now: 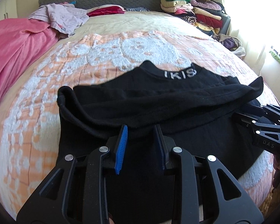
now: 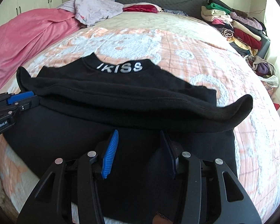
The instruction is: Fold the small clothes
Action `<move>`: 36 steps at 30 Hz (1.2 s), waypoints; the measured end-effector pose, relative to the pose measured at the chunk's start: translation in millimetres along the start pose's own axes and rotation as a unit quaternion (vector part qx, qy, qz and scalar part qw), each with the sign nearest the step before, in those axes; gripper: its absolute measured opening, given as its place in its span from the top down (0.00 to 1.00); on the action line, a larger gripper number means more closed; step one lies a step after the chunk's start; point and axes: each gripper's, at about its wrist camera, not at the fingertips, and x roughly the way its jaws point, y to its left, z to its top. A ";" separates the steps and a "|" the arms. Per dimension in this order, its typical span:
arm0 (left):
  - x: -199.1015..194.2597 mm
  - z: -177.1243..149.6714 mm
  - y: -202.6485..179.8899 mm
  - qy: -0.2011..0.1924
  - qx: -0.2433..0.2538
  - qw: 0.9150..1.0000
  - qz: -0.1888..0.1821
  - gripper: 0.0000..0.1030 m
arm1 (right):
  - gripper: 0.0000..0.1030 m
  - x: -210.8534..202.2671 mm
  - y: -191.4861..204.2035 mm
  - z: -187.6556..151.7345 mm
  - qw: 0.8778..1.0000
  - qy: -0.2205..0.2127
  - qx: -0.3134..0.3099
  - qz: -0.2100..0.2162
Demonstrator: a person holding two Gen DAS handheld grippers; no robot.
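Presently both tongs, left (image 1: 141, 130) and right (image 2: 139, 136), stand open above the half-folded black shirt (image 1: 158, 100); each should pinch the folded edge evenly before the next fold.

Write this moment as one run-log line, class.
stage: mid-fold | black top: folded over on bed | left gripper: open, above fabric | right gripper: open, above fabric

Bedspread (image 2: 186, 43) open beyond shirt (image 2: 121, 97); pink blanket (image 2: 28, 37) blocks left.
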 end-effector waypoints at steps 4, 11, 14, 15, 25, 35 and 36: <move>3.6 18.6 3.2 -0.010 -0.001 1.000 0.001 0.77 | 0.57 0.5 -5.3 12.0 1.000 -0.012 0.009 -0.005; -9.4 48.7 17.7 -0.047 -0.025 0.999 0.001 0.69 | 0.56 -11.2 -24.1 25.9 0.998 -0.042 0.034 -0.014; -22.7 56.0 29.5 -0.068 -0.045 0.997 0.000 0.65 | 0.56 -16.9 -34.1 25.0 0.998 -0.050 0.043 -0.020; -28.5 56.9 35.4 -0.075 -0.055 0.996 0.002 0.65 | 0.56 -18.6 -38.9 23.7 0.997 -0.051 0.048 -0.023; -38.6 38.5 90.9 -0.071 -0.121 0.990 0.033 0.59 | 0.56 -24.4 -101.0 9.9 0.989 -0.048 0.134 -0.046; 2.1 24.8 113.1 -0.012 -0.154 0.988 0.004 0.60 | 0.56 13.9 -139.4 10.0 0.983 -0.002 0.180 -0.020; 5.1 24.8 112.7 -0.009 -0.154 0.988 0.001 0.60 | 0.56 16.8 -139.5 9.7 0.983 -0.001 0.181 -0.017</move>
